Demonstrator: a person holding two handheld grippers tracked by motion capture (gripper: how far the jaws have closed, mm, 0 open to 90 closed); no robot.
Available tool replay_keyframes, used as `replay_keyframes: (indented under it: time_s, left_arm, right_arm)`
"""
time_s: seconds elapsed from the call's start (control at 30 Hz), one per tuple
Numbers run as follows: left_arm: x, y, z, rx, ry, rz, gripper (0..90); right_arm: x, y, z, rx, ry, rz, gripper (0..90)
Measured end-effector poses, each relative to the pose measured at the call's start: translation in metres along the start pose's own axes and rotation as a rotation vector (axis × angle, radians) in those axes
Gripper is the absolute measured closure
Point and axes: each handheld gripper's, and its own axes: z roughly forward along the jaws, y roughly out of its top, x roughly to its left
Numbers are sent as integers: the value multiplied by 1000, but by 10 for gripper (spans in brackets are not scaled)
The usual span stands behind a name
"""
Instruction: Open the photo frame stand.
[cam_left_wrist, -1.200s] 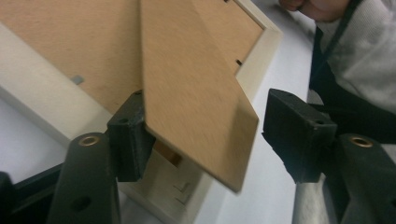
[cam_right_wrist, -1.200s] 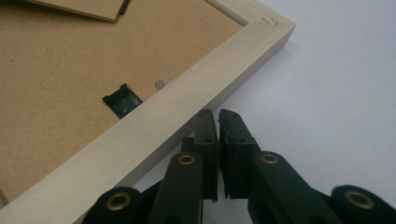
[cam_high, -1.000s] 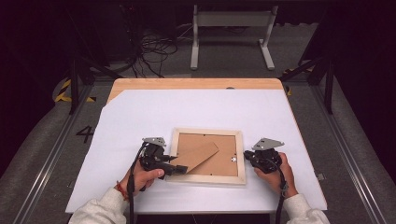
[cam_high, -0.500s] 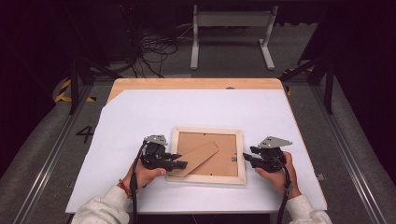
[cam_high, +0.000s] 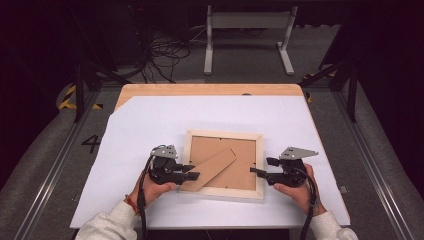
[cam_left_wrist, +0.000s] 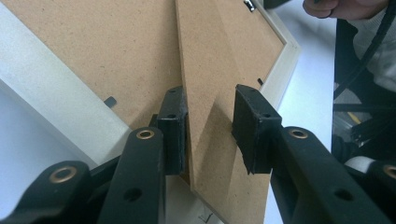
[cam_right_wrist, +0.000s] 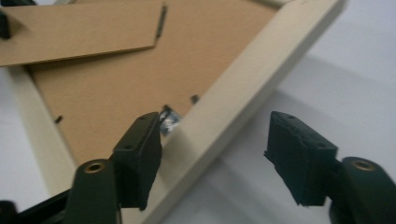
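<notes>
A pale wooden picture frame lies face down on the white table sheet, its brown backing board facing up. A brown easel stand crosses the backing diagonally. My left gripper is open at the stand's lower left end. In the left gripper view this gripper has the stand between its jaws, one pad against the stand's edge. My right gripper is open at the frame's right rail. In the right gripper view this gripper straddles that rail, near a small metal clip.
A white sheet covers the table, with bare wood along the far edge. Behind the table are loose cables and a grey metal stand on the floor. The person's hands hold both grippers near the table's front edge.
The right gripper has drifted slightly to the right at the frame's right rail. The left gripper, the stand and the frame stay almost where they were.
</notes>
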Motion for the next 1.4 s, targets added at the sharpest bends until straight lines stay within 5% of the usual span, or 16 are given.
replay_keyframes:
  time_s: [0.13, 0.5, 0.83, 1.0, 1.17, 1.4]
  left_arm:
    - [-3, 0, -2, 3, 1, 30, 662]
    - [-10, 1, -6, -16, 14, 52, 663]
    - [-15, 9, -12, -44, 64, 102, 682]
    - [-17, 13, -12, -58, 84, 123, 718]
    - [-20, 12, -13, -60, 86, 137, 730]
    - [-21, 9, -16, -80, 47, 139, 734]
  right_arm:
    - [5, -1, 9, 29, 40, -17, 280]
    - [0, -4, 23, 15, 171, 77, 276]
    - [-3, 4, 15, -68, 139, 76, 389]
    - [-2, 12, 12, -117, 63, 8, 414]
    - [0, 10, 10, -151, 45, -26, 415]
    - [5, 4, 16, -77, 82, -66, 365]
